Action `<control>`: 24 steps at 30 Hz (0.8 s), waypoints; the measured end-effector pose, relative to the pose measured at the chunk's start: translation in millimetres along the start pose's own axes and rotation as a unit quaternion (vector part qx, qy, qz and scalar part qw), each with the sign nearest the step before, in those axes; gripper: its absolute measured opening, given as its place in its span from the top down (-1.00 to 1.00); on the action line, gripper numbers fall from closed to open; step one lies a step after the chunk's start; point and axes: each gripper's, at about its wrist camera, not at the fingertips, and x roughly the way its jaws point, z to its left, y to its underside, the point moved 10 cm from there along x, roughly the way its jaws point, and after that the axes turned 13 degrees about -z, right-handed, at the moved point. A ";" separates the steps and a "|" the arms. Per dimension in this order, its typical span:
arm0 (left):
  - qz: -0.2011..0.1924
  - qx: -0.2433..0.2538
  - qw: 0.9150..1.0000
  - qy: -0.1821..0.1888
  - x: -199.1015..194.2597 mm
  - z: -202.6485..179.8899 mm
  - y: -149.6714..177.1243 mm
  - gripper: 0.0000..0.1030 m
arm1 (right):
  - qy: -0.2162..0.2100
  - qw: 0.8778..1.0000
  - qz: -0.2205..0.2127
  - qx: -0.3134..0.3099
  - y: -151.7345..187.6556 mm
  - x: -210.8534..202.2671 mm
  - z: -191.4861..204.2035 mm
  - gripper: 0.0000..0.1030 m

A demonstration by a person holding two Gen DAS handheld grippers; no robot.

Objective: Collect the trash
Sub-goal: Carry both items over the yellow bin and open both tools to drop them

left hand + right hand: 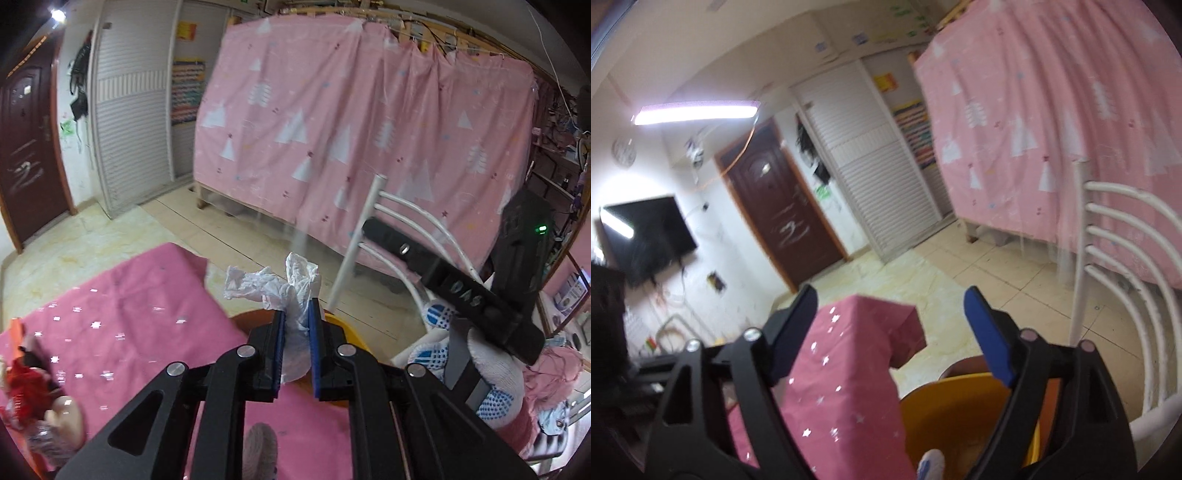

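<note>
A crumpled white tissue (291,280) is pinched between the blue pads of my left gripper (297,314), which is shut on it, its loose end sticking up past the fingertips. Just under the fingers shows the rim of a yellow bin (334,321). In the right wrist view my right gripper (890,295) stands open with nothing between its fingers, above the same yellow bin (953,406) and the corner of the pink star-print tablecloth (842,369). A white gloved hand (491,369) holds the right gripper's black body at the right of the left wrist view.
The pink tablecloth (122,321) covers the table at the left, with red clutter and a bottle (26,384) at its edge. A white metal chair (1115,258) stands right of the bin. Beyond it are tiled floor (979,266) and a pink bed curtain (351,129).
</note>
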 end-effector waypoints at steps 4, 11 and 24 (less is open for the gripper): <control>0.027 -0.003 0.999 0.019 28.1 -18.1 11.8 0.87 | 0.005 0.999 -0.024 0.022 -13.5 -10.2 -13.9 -0.56; 0.038 -0.008 0.999 0.016 31.3 -18.4 22.2 0.57 | -0.008 0.999 -0.028 0.033 -18.7 -11.7 -15.5 -0.58; 0.003 -0.037 0.998 -0.048 -35.4 28.0 20.6 0.56 | -0.067 0.998 0.002 -0.004 1.8 -1.7 50.1 -0.69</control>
